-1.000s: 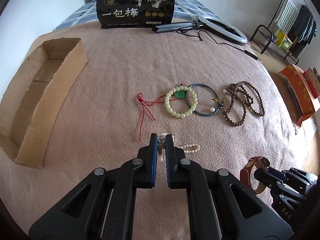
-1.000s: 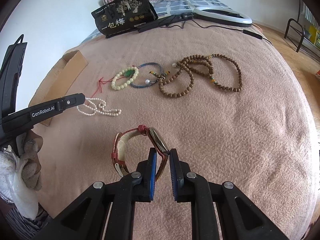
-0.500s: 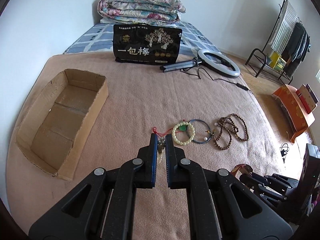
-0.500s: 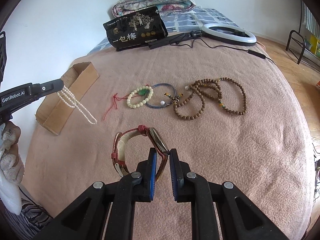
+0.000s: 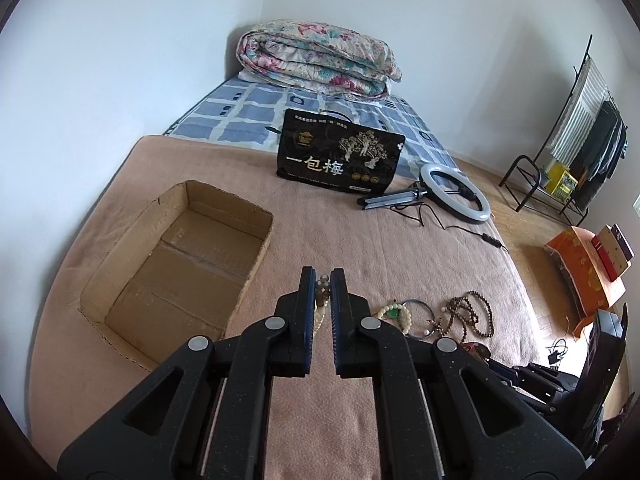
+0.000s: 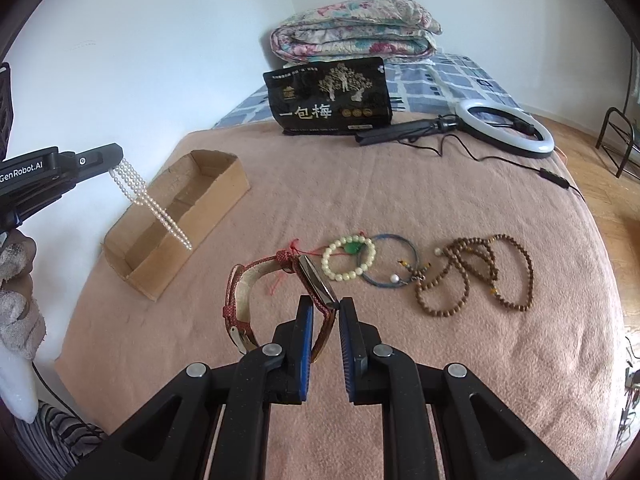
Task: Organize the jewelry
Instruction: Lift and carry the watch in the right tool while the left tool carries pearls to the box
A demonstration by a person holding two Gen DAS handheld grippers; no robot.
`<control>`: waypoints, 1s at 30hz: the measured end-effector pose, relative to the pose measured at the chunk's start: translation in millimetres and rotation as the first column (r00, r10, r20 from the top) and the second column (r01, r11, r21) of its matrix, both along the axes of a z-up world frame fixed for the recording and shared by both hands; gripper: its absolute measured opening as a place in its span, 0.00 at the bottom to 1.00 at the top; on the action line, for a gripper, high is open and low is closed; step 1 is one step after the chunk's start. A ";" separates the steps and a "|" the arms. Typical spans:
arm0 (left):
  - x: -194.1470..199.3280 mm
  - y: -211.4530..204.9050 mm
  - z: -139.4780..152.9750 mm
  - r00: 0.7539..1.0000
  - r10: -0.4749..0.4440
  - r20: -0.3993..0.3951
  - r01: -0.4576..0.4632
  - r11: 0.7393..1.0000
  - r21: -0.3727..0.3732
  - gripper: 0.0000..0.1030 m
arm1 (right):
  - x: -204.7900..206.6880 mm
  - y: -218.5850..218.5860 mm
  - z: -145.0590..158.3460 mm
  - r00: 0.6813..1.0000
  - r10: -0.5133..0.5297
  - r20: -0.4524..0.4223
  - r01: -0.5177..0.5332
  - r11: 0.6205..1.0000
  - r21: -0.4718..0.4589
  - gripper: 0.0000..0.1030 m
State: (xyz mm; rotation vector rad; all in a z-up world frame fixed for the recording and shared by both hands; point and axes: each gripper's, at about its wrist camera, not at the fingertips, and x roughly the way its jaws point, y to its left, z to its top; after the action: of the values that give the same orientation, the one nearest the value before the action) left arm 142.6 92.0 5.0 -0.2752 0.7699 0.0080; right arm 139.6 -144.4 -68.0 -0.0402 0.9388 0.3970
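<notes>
Pearls (image 6: 150,200) hang in the air from the left gripper (image 5: 323,280), its jaws clamped on the strand, near the box (image 5: 176,264). Right gripper (image 6: 324,308), jaws pinching the strap, holds the watch (image 6: 280,288) above the blanket (image 6: 400,184), where bracelets (image 6: 348,258) and brown beads (image 6: 476,276) lie.

On the bed (image 6: 400,360) before you, the cardboard box (image 6: 176,216) sits along the left edge. The snack bag (image 6: 330,96) stands at the far edge of the blanket, with the ring light (image 6: 508,130) lying to its right and the folded quilt (image 6: 352,28) behind it. Mid-bed, three pieces lie in a row: the bead bracelet (image 6: 348,258) on the left, the cord bangle (image 6: 390,260) overlapping its right side, and the long bead necklace (image 6: 476,276) nearest the right edge.
</notes>
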 end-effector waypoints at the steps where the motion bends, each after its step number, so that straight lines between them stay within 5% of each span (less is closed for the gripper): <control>1: 0.0 6.1 0.6 1.000 0.009 0.002 -0.009 1.000 0.004 0.05 | 3.4 4.7 1.4 1.000 0.006 0.003 -0.006 1.000 0.003 0.11; 17: -5.4 99.8 -17.4 0.988 0.154 -0.004 -0.154 0.988 0.030 0.05 | 59.2 110.3 7.6 0.990 0.136 0.041 -0.136 0.991 0.005 0.11; 30: -7.7 141.5 -51.7 0.978 0.203 -0.051 -0.201 0.979 0.033 0.05 | 92.9 193.1 -16.2 0.978 0.209 0.011 -0.209 0.978 0.000 0.11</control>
State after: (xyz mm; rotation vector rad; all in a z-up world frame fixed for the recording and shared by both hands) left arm 134.9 233.4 -46.7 -0.3273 0.7927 0.2189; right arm 232.5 48.7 -84.2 -0.1412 0.9261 0.5918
